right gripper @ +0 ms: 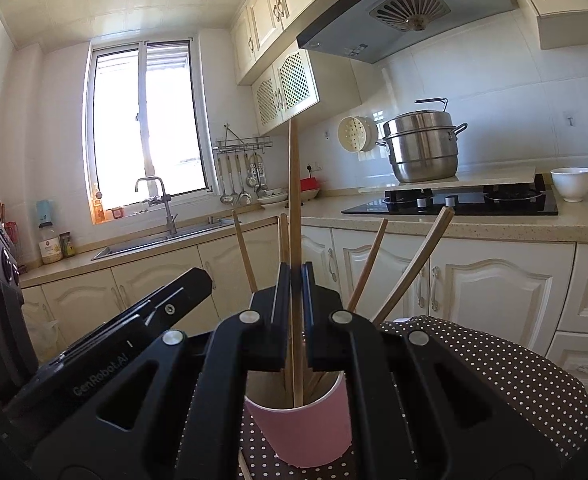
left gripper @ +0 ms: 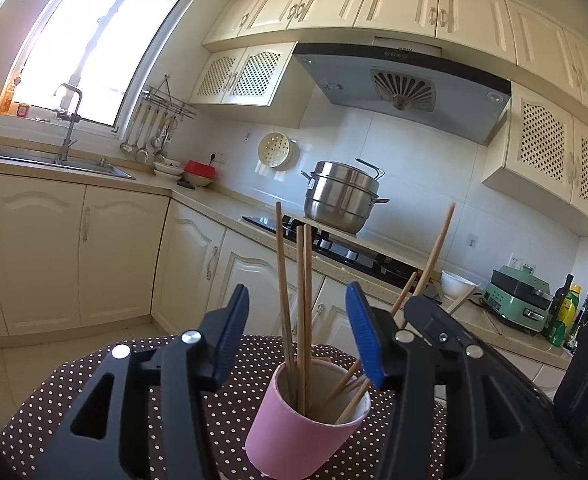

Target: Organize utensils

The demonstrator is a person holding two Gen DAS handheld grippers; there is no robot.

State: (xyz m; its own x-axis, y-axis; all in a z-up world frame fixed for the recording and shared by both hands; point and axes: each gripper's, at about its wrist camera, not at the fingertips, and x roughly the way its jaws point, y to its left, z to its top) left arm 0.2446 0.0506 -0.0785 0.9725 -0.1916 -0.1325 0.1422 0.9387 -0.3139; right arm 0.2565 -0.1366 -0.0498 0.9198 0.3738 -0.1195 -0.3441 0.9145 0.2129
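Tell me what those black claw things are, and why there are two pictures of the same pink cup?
Those claws are grabbers a person holds, one in each hand, and each carries a small camera, so you get two views. In the left camera's picture, the left gripper stands open around chopsticks standing in the pink cup, pinching nothing. In the right camera's picture, the right gripper is shut on one chopstick, its lower end inside the cup. The cup sits on a dotted cloth in a kitchen.

pink cup (right gripper: pixel 306 432) base hidden, chopstick (right gripper: pixel 294 216) lower end inside
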